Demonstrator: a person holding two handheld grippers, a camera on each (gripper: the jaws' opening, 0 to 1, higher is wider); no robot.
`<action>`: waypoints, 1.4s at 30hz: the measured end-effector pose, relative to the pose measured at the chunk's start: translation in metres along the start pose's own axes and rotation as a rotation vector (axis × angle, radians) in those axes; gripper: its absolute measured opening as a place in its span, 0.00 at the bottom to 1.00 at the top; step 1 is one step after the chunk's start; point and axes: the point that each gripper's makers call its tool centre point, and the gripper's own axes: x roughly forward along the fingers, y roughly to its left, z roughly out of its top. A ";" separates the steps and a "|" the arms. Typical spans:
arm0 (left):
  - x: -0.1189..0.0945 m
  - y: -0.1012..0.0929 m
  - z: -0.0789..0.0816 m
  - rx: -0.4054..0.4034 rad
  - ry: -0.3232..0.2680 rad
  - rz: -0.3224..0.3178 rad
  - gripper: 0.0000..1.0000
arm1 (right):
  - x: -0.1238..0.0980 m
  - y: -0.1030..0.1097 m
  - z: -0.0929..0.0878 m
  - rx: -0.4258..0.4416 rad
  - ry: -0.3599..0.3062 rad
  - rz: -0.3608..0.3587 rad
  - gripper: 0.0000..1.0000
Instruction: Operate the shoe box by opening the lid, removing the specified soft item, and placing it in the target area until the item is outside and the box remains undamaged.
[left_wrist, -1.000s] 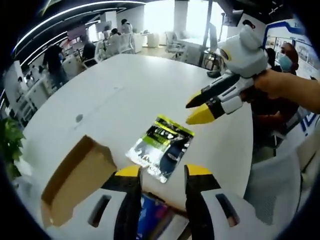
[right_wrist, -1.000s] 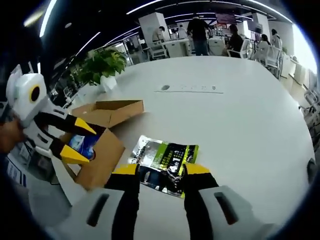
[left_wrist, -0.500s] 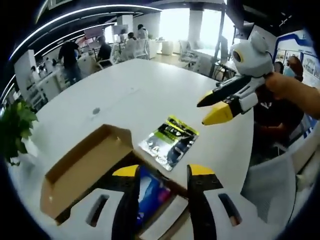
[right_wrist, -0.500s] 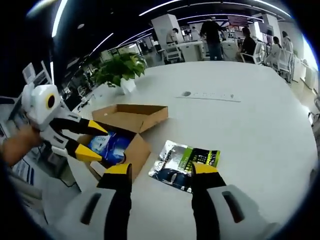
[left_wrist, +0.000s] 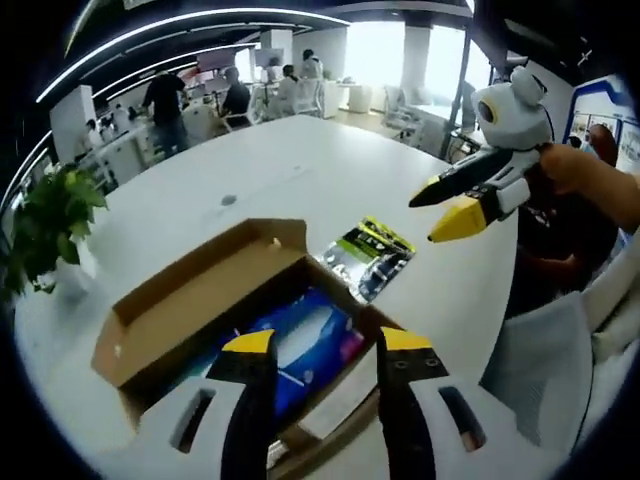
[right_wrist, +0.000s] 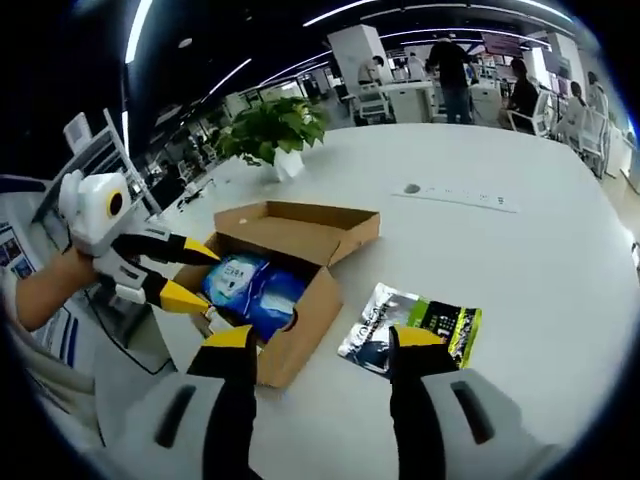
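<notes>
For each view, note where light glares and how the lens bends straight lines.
Left gripper view: windows behind the table blow out white; the shoe box edges bow. Right gripper view: ceiling strips flare; the table's far edge curves, and the foil packet shines.

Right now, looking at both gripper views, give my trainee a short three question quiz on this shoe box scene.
1. True or false: the shoe box lid is shut.
2. What lies on the white table beside the box?
A. a green and black foil pouch
B. a pair of shoes
C. a mug
3. Fill in: the soft pack inside the box is mostly ____ in colour.

Key
1. False. The lid is folded back and the inside shows.
2. A. The pouch lies flat on the table, outside the box.
3. Blue. The left gripper hangs open at the box's edge, and the right gripper is open too, empty.
</notes>
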 end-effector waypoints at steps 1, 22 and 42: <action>-0.002 0.002 -0.002 -0.010 0.001 0.003 0.38 | 0.002 0.005 0.000 -0.006 0.006 0.016 0.50; -0.036 0.047 -0.049 -0.080 0.006 0.135 0.37 | 0.045 0.065 -0.001 -0.100 0.034 0.162 0.40; -0.056 0.083 -0.077 -0.136 0.011 0.221 0.36 | 0.083 0.085 -0.002 -0.152 0.071 0.217 0.34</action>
